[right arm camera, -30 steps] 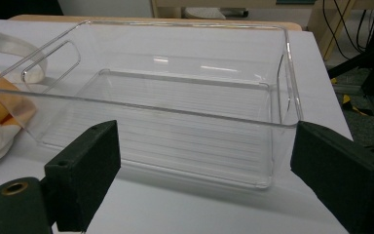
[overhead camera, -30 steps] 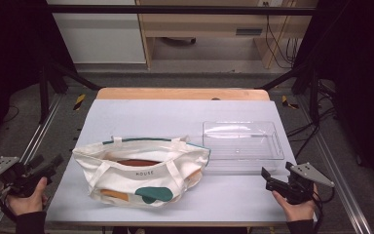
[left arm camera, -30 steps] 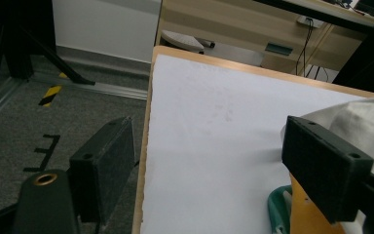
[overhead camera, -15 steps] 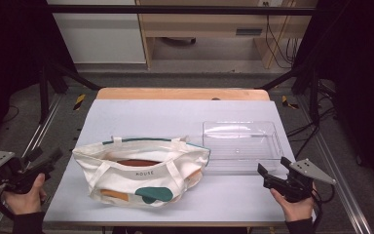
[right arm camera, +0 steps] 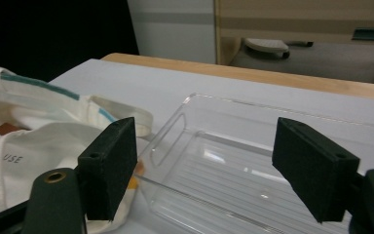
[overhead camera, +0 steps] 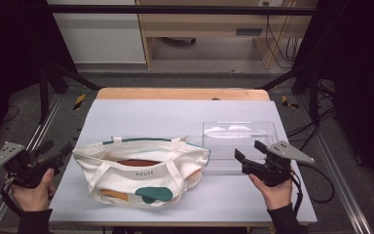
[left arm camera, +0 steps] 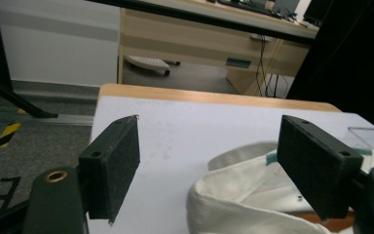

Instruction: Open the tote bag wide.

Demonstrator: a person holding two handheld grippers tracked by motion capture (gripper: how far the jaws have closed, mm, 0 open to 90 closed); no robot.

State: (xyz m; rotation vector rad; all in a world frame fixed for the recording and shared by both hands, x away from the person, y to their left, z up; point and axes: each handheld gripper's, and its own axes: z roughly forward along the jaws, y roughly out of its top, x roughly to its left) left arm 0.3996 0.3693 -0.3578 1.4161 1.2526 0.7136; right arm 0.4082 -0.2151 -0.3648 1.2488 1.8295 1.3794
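Both hands have shifted since the earlier frame: the right tool (overhead camera: 247,152) has come inward over the worktop (overhead camera: 175,112), while the left tool (overhead camera: 56,148) has edged further off its left edge. Each tool's jaws stand wide apart, holding nothing. Ahead of the left lies a cream tote bag (overhead camera: 141,168). Just beside it, right and farther back, sits a clear plastic tray (overhead camera: 238,134).

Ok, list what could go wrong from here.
1. The bag is soft and slumped; a gripper closing on its rim may bunch the cloth and hide what is inside.
2. The clear tray touches the bag, so tugging the bag could shift it.
3. The right gripper hovers by the tray's near wall and could knock it.
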